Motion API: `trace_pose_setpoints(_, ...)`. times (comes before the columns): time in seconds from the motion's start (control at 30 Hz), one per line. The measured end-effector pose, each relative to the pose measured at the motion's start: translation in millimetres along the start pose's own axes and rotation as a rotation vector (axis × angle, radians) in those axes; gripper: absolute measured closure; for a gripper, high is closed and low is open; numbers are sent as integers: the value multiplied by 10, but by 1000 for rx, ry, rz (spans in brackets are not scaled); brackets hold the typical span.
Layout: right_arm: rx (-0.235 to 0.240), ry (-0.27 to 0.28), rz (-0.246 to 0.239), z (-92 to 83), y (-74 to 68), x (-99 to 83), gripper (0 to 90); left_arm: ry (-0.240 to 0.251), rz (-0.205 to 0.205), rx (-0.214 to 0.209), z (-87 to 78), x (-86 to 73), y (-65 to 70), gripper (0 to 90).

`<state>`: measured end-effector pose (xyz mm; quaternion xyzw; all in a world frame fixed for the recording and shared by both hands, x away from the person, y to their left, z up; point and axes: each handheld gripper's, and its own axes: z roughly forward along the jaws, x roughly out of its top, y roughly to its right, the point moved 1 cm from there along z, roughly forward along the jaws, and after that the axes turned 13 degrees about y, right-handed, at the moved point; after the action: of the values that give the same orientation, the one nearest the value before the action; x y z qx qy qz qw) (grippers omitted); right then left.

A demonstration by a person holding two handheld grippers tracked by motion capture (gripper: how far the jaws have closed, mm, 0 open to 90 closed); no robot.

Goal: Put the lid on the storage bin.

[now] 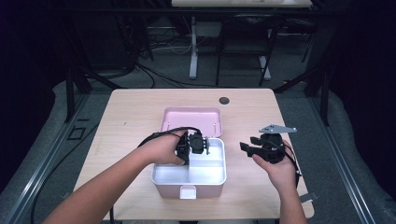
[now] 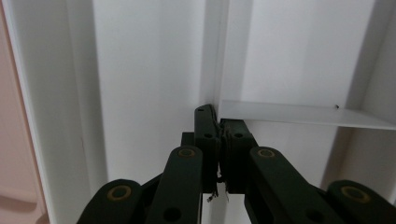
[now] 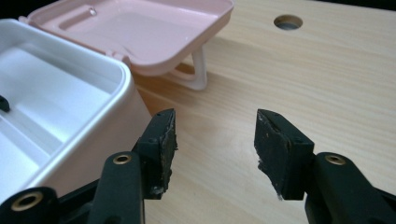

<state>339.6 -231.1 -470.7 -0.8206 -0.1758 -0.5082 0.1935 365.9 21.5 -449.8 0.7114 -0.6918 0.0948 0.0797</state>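
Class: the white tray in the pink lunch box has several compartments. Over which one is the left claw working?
The long compartment on the left side, beside the divider. The left claw, jaws shut, is at its far end; the compartments right of the divider are shorter.

The pink rectangular plastic box (image 1: 189, 186) looks smooth and glossy (white inside); the pale wooden counter (image 1: 130, 112) is matt, grained; the right tool's (image 3: 215, 140) black pads look scuffed.

Pink lunch box (image 1: 161, 187), open, white divided tray
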Motion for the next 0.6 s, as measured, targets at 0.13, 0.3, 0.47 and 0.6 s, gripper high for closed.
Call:
trace_pose_setpoints(0.13, 0, 22, 25, 77, 27, 43, 492, -2, -13, -4, 1, 0, -8, 855)
trace_pose_setpoints(0.3, 20, -29, 21, 271, 71, 75, 480, -2, 2, -1, 2, 2, -1, 855)
trace_pose_setpoints(0.47, -34, -59, -2, 386, 99, 141, 471, -6, 16, 4, 3, 7, 13, 864)
trace_pose_setpoints(0.6, -31, -67, -25, 395, 112, 268, 468, -3, 21, 11, 5, 3, 28, 867)
